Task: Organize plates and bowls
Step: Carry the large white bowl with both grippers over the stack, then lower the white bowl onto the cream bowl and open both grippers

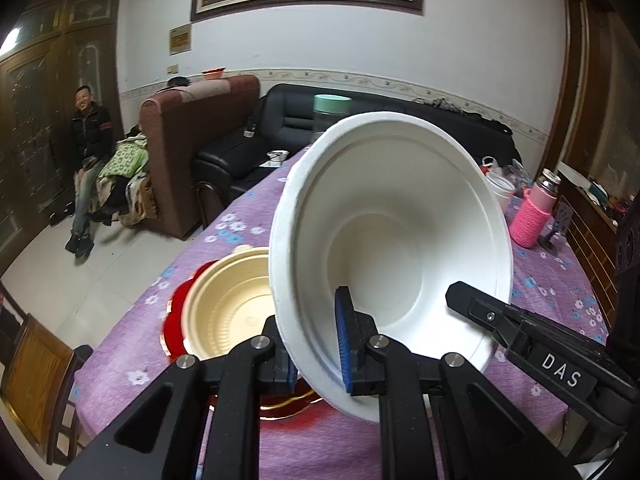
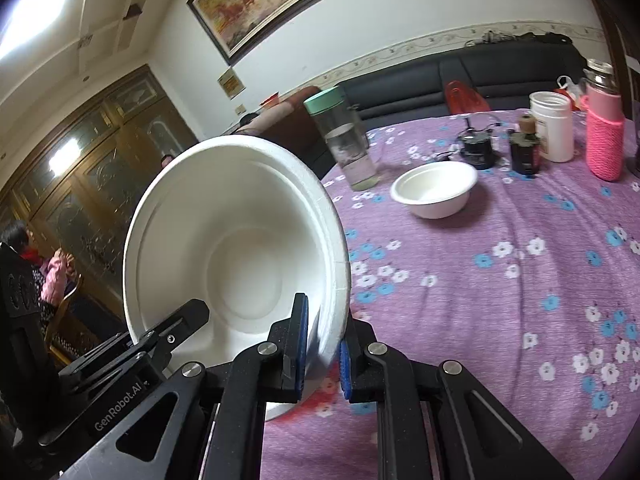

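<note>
white bowl [image 1: 392, 240] empty, claws [image 1: 316, 352] clamped

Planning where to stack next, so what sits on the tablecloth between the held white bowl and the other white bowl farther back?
Right wrist view: only bare purple flowered tablecloth lies between the held white foam bowl and the small white bowl.

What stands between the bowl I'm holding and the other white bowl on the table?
Nothing visible. Only bare cloth lies between the held bowl and the white bowl. A bottle stands close on its left, off the direct line.
</note>
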`<state>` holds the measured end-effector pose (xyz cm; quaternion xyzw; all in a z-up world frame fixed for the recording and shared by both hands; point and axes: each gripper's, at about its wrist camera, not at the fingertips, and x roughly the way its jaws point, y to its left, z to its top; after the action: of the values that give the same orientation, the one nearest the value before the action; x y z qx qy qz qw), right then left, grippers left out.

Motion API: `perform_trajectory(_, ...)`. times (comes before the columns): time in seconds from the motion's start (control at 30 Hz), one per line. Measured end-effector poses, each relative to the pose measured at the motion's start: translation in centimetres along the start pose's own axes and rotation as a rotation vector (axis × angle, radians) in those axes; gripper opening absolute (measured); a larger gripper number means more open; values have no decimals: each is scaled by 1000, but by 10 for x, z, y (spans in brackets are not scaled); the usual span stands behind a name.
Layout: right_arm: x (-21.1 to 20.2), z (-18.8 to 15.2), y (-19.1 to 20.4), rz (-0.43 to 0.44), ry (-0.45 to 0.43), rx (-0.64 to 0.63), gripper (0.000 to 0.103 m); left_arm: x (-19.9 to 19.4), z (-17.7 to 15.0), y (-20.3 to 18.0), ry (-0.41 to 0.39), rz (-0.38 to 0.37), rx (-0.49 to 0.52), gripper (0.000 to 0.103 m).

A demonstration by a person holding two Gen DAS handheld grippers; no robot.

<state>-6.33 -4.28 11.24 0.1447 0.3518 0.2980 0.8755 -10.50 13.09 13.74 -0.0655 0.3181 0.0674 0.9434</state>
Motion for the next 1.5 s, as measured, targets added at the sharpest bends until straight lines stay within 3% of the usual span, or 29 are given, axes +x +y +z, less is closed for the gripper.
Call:
perform_trajectory(0.47, 45, -8, 41, 6, 78, -52, 15, 18, -6, 58, 57, 36, -96, 15)
perform_trajectory(1.1, 107, -7, 49, 12, 226, -8, 15, 59, -3, 88, 157, 70, -157, 15)
perform_trajectory(1.2, 112, -7, 49, 0, 240, -7, 15, 58, -5, 93, 158, 67, -171, 19)
perform_trajectory(1.27, 116, -7, 48, -3, 247, -3, 15, 57, -6, 99, 156, 66, -197, 28)
perform_trajectory(1.33, 118, -7, 48, -18, 245, -11, 15, 54, -7, 104, 142, 72, -217, 45)
perform_trajectory(1.5, 121, -7, 49, -41, 240, -27, 15, 43, -5, 116, 99, 80, -261, 52)
